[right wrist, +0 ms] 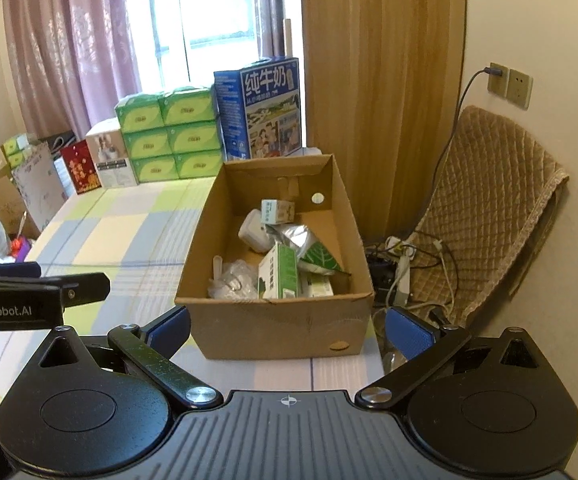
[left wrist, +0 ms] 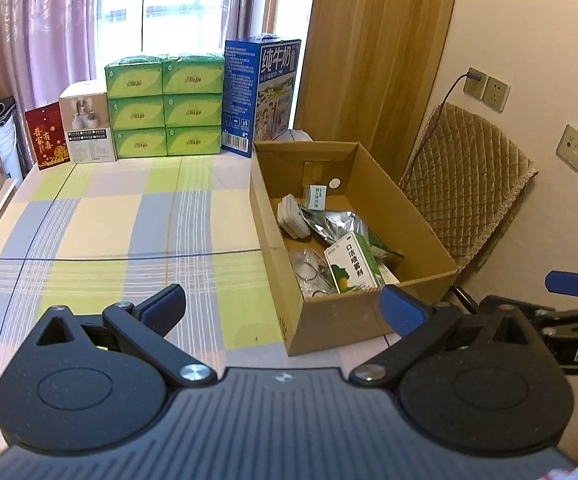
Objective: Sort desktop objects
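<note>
Both grippers, left gripper and right gripper, hang spread and empty just before the cardboard box, where the green spray carton and other small items already lie, so any further pick should probably approach from above.

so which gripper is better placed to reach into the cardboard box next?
Right, probably. The right gripper faces the cardboard box squarely, open. The left gripper is also open, but the box sits off to its right.
</note>
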Available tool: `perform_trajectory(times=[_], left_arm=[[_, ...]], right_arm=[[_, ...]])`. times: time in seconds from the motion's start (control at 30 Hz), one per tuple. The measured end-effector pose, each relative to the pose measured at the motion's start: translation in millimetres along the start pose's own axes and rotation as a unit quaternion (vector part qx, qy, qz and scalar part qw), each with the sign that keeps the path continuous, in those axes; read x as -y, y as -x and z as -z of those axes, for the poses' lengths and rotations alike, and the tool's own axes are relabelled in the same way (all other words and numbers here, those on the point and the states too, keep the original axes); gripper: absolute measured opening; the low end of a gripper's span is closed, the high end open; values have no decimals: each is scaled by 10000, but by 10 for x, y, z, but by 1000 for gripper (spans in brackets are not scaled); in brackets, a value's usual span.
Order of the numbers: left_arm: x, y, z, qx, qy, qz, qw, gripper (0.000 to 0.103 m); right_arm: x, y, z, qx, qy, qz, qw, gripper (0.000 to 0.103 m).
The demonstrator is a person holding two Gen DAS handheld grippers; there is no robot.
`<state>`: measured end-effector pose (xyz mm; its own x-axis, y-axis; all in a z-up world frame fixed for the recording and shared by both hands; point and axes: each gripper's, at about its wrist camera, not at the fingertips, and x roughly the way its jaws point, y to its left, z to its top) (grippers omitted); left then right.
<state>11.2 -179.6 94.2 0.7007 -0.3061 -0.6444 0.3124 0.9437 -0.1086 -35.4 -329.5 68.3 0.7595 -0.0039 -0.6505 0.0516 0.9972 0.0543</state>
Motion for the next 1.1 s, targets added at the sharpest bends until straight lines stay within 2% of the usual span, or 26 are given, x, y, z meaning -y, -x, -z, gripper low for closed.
perform_trajectory(times=[0.67, 1.1], left_arm=[[-9, 123, 155, -92, 17, 60, 9999, 102], [-2, 136, 191, -89, -31, 26, 10000, 102]], right_arm=[[-71, 27, 200, -147, -54, 41, 9999, 101], [-86, 9, 206, -180, -92, 116, 9997, 101]])
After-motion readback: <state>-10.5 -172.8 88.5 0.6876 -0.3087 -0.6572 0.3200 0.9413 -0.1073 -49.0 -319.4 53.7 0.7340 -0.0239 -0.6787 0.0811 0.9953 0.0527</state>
